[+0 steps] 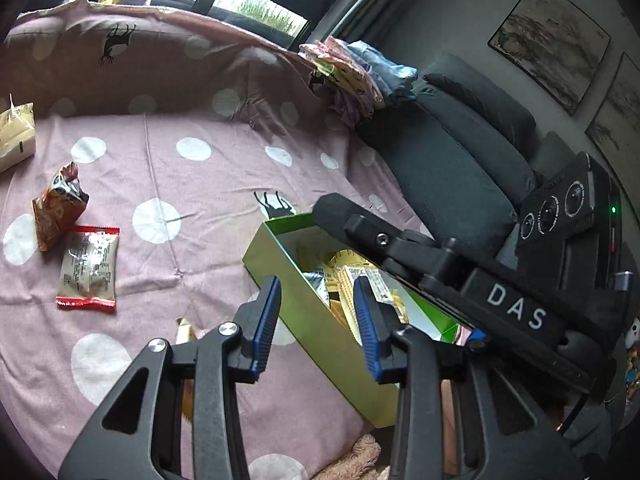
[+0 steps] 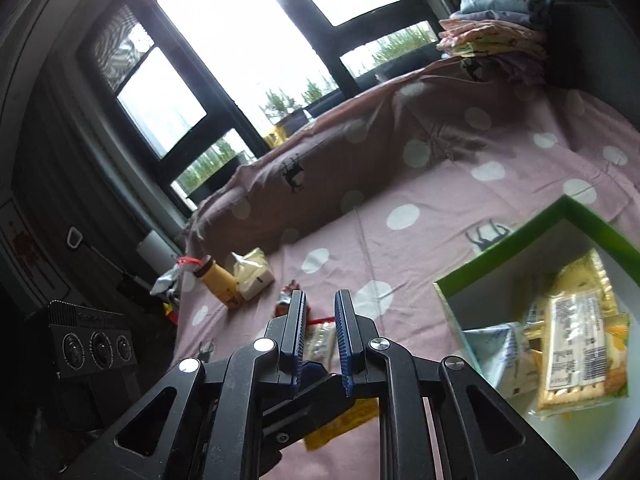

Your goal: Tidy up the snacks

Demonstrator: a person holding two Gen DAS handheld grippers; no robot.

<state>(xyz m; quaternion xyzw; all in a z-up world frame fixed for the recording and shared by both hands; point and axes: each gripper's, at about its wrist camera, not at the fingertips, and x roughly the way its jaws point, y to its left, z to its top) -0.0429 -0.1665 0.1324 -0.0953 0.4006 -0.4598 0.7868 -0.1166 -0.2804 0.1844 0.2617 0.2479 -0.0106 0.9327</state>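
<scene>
Two handheld grippers hover above a pink polka-dot bedsheet [image 1: 168, 184] where snacks are being sorted into a green box [image 1: 320, 320]. The left gripper [image 1: 316, 320] hangs over the near wall of the box with its blue-padded jaws a modest way apart and nothing between them; the box wall merely shows through the gap from below. The right gripper [image 2: 320, 328] is shut as far as it goes, a narrow slot remaining between its pads, and it holds nothing (the wrappers glimpsed through that slot lie on the sheet beneath). In the left wrist view its black body, lettered "DAS", crosses over the far side of the box. Inside the box sit several packets, among them a clear-wrapped cracker pack [image 2: 576, 344] and a pale blue packet [image 2: 500, 356]. Still out on the sheet are a red-edged packet [image 1: 88, 268] lying flat, an orange crumpled bag [image 1: 58, 208] just beside it, a cream-coloured pack [image 2: 252, 274] farther off, and a yellow bottle [image 2: 218, 282] on its side touching that pack. Folded clothes [image 1: 356, 72] are stacked at the head of the bed next to dark cushions [image 1: 452, 168], with a large window [image 2: 248, 48] behind.
</scene>
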